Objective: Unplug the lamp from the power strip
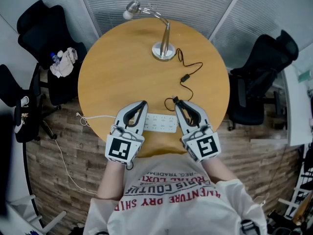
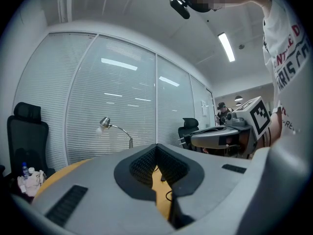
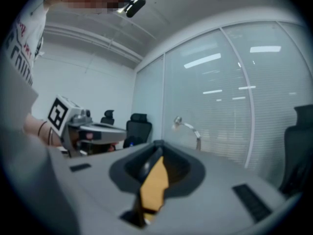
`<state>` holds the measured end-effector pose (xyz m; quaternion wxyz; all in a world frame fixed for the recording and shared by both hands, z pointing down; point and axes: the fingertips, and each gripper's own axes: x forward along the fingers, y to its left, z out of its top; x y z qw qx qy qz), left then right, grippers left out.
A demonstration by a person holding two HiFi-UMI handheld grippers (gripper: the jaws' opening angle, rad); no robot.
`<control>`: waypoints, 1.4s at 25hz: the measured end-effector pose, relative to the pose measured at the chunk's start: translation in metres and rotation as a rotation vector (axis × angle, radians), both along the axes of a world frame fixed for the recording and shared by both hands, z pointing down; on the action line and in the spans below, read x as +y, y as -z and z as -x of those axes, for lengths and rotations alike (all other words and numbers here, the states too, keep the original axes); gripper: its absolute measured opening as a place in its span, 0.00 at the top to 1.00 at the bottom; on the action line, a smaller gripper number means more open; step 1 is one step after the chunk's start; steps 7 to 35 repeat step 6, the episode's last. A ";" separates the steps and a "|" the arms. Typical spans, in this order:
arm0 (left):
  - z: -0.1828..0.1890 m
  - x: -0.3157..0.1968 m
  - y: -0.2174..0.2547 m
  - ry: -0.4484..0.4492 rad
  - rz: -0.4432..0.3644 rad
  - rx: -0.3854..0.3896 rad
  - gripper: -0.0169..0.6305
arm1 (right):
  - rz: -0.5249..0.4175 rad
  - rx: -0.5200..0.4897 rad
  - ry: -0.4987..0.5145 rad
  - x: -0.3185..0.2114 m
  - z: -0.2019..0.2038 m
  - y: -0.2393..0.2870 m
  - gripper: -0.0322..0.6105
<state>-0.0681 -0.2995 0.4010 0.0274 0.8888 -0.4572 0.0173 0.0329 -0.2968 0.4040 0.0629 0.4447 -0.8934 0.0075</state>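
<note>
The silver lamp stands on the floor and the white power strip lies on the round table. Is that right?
Not quite. The silver lamp stands on the round table too, at its far side, not on the floor. The head view shows it. The white power strip does lie on the table.

Shirt [image 1: 172,196] print, upside down — "COUTURE", "REG. TRADEMARK".
</note>
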 end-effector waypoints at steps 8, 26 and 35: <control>-0.003 0.000 -0.005 -0.024 0.015 -0.023 0.93 | 0.016 0.024 0.010 0.002 0.004 -0.004 0.84; -0.003 0.000 -0.005 -0.024 0.015 -0.023 0.93 | 0.016 0.024 0.010 0.002 0.004 -0.004 0.84; -0.003 0.000 -0.005 -0.024 0.015 -0.023 0.93 | 0.016 0.024 0.010 0.002 0.004 -0.004 0.84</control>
